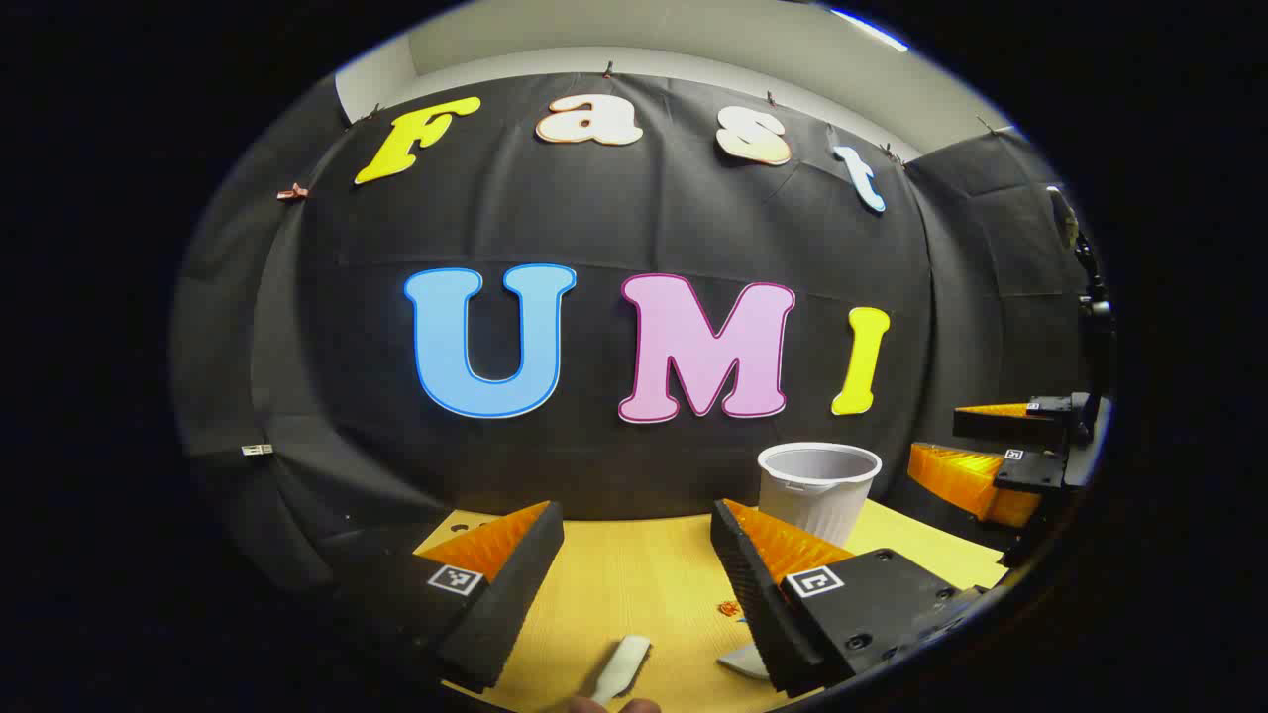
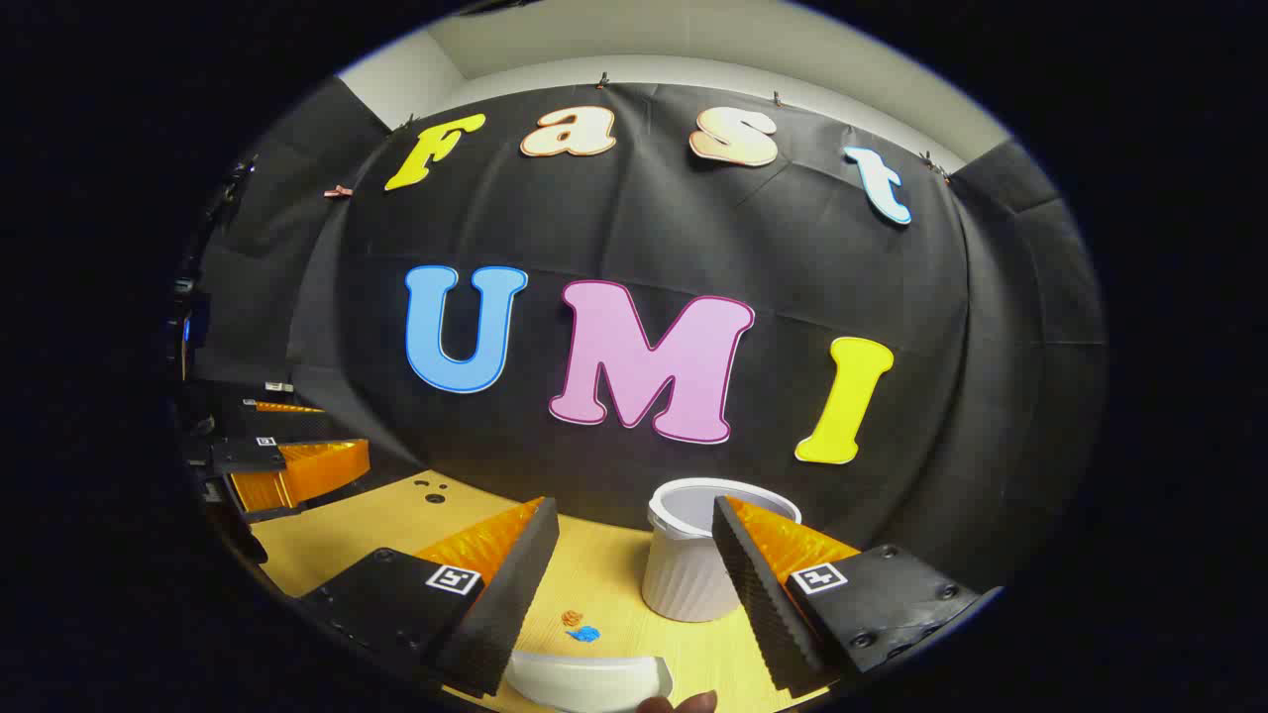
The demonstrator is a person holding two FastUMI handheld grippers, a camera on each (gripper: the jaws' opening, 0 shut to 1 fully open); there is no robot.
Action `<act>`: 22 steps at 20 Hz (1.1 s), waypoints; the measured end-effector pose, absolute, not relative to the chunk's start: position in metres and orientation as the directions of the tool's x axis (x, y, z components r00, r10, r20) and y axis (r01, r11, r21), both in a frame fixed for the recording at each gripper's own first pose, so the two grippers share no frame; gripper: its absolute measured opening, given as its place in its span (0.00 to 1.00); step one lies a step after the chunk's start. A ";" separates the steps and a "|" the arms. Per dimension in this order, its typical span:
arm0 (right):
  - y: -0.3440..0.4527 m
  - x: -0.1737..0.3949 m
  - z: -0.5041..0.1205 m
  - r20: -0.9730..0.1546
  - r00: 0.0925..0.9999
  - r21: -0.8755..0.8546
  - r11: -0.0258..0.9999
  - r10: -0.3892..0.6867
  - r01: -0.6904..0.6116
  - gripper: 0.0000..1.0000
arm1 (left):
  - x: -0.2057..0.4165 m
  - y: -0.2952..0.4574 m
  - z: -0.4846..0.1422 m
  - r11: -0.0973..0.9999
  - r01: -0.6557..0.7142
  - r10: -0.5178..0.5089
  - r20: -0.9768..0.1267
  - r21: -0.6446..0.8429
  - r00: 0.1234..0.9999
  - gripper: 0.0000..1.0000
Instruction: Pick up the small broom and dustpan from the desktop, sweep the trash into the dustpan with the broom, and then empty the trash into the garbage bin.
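Yellow wooden desktop (image 2: pixel 396 525) lies under both grippers, left gripper (image 1: pixel 634 555) and right gripper (image 2: pixel 634 555), jaws apart, empty. White plastic broom handle (image 1: pixel 622 665) and white dustpan (image 2: pixel 589 681) sit just below; a hasty sweep could scatter the orange-blue trash scraps (image 2: pixel 578 626) or topple the ribbed white bin (image 2: pixel 684 569).

A white ribbed bin (image 2: pixel 684 579) stands upright near the desk's far edge. Orange and blue trash (image 2: pixel 578 626) (small scraps) lies before it, with the white dustpan (image 2: pixel 589 681) at the near edge.
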State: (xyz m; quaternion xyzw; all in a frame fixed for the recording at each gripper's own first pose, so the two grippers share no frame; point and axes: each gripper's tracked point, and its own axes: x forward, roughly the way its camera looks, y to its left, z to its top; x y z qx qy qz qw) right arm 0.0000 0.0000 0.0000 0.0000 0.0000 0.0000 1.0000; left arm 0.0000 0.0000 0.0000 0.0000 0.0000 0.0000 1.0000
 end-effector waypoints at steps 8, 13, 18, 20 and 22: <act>0.003 0.001 -0.006 -0.023 1.000 0.027 1.000 -0.010 0.011 0.97 | 0.001 0.007 -0.009 1.000 -0.006 0.006 -0.023 -0.004 1.000 0.95; 0.007 0.002 -0.005 -0.020 1.000 0.018 1.000 -0.005 0.005 0.98 | 0.002 0.010 -0.009 1.000 -0.004 0.004 -0.023 -0.003 1.000 0.95; 0.011 0.000 -0.004 -0.021 1.000 0.009 1.000 0.005 -0.005 0.97 | 0.000 0.012 -0.012 1.000 -0.008 0.007 -0.021 -0.002 1.000 0.95; 0.014 -0.003 -0.008 -0.038 0.999 -0.004 0.999 0.033 -0.033 0.97 | -0.002 0.011 -0.012 1.000 -0.004 0.004 -0.024 -0.001 1.000 0.95; 0.021 -0.011 -0.020 -0.099 0.991 -0.007 0.996 0.091 -0.092 0.97 | -0.004 0.011 -0.015 1.000 -0.001 0.001 -0.028 0.001 1.000 0.95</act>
